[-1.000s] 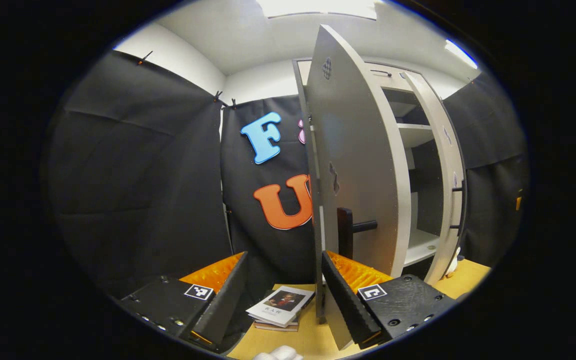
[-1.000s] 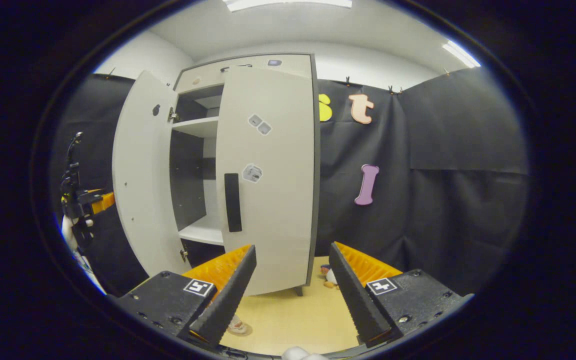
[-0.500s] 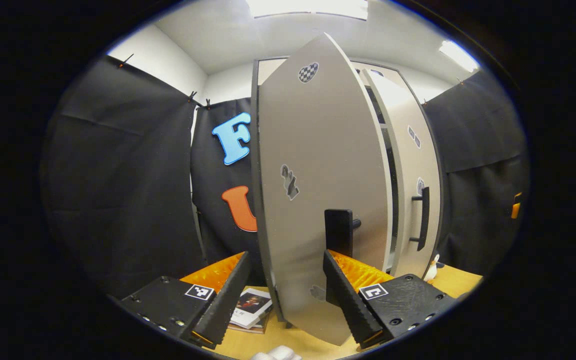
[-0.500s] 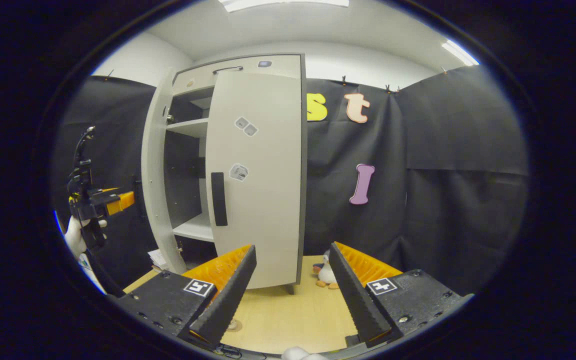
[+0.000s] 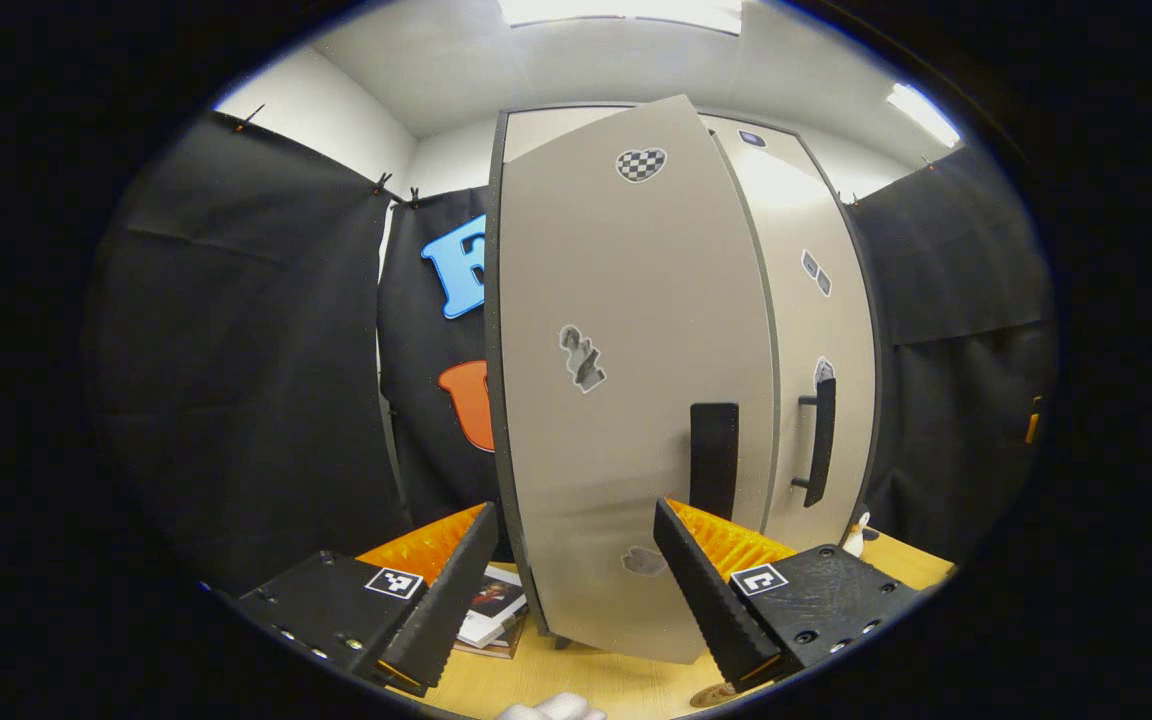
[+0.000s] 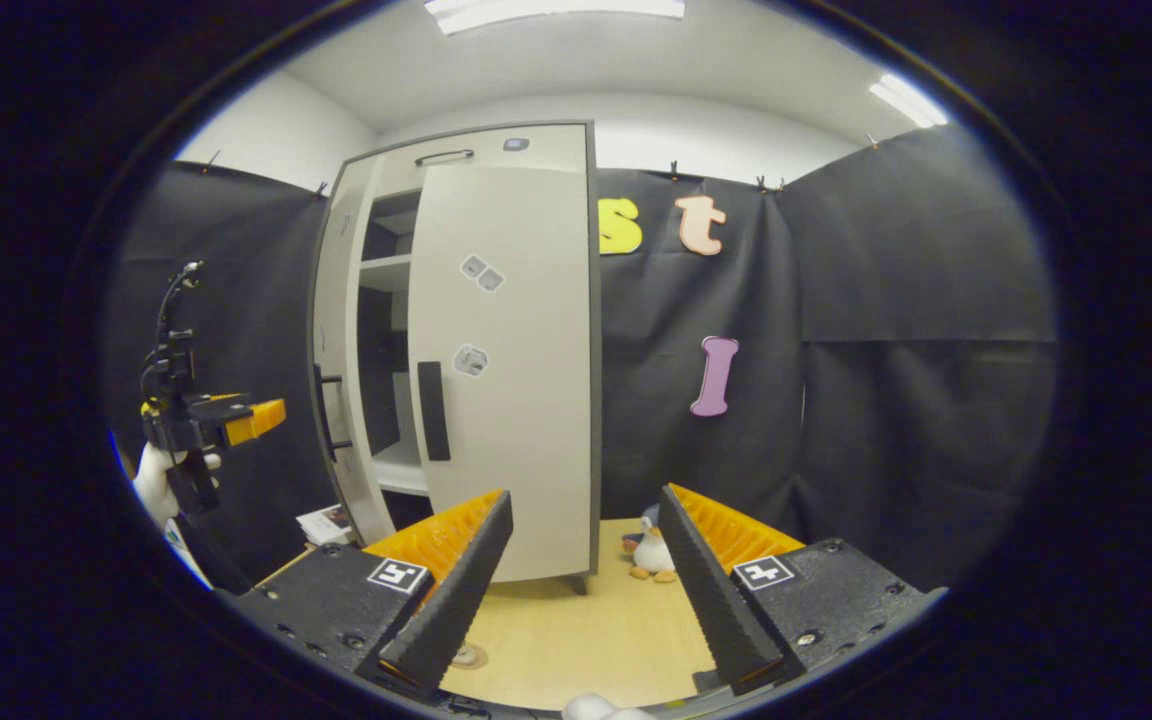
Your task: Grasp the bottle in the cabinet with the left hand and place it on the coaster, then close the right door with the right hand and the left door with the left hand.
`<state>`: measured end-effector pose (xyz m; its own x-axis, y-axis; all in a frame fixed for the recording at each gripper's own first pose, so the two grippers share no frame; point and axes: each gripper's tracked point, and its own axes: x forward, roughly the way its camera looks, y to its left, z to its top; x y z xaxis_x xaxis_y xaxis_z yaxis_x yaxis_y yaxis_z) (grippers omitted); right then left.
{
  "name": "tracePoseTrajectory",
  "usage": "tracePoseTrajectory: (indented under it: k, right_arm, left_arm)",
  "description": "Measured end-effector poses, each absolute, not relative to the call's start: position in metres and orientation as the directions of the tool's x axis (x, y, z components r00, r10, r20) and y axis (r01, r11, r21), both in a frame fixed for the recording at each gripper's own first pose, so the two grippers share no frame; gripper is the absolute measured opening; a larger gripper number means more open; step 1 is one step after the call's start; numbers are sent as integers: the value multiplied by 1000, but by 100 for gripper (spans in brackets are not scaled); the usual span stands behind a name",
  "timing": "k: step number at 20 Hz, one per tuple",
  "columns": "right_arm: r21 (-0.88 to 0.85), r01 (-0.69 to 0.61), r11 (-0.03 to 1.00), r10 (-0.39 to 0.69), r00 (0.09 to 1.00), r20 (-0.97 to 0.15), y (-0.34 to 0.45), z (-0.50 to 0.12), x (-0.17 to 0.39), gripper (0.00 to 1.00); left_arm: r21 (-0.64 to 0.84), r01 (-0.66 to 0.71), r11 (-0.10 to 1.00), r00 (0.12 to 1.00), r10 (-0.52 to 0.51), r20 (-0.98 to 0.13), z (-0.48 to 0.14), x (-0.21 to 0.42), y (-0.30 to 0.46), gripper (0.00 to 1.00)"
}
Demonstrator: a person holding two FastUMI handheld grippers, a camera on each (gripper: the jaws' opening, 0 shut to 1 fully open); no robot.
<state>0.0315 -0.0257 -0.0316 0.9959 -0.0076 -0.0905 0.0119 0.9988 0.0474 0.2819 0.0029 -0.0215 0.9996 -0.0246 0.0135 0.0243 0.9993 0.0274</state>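
Observation:
In the left gripper view the grey cabinet's left door [image 5: 626,400] stands almost shut, just ahead of my open left gripper [image 5: 571,590]. Its black handle [image 5: 714,460] sits right above my right fingertip [image 5: 681,545]. The right door [image 5: 816,300] lies shut beside it. The right gripper view has the left door [image 6: 338,350] ajar by a narrow gap, with shelves visible inside, and the right door [image 6: 506,370] shut. There a gloved hand holds the left gripper [image 6: 266,415] beside the left door. My right gripper [image 6: 576,590] is open and empty, back from the cabinet. A round coaster [image 6: 466,656] peeks out by its left finger.
The cabinet stands on a wooden table [image 6: 586,640]. A small penguin toy [image 6: 651,552] sits by the cabinet's right foot. A stack of books [image 5: 491,615] lies left of the cabinet. Black cloth walls close in on every side.
The left door has swung from wide open to almost shut, with the left gripper following it. The right gripper has drawn back slightly from the shut right door.

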Motion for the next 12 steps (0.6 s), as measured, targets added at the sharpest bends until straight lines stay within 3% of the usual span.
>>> tracePoseTrajectory:
  k: [12]
  right_arm:
    - [68, -18, 998, 19, 1000, -14, 8, -3, 19, 96]
  left_arm:
    - [20, 45, 999, 999, -45, 10, -14, 189, -6, 96]
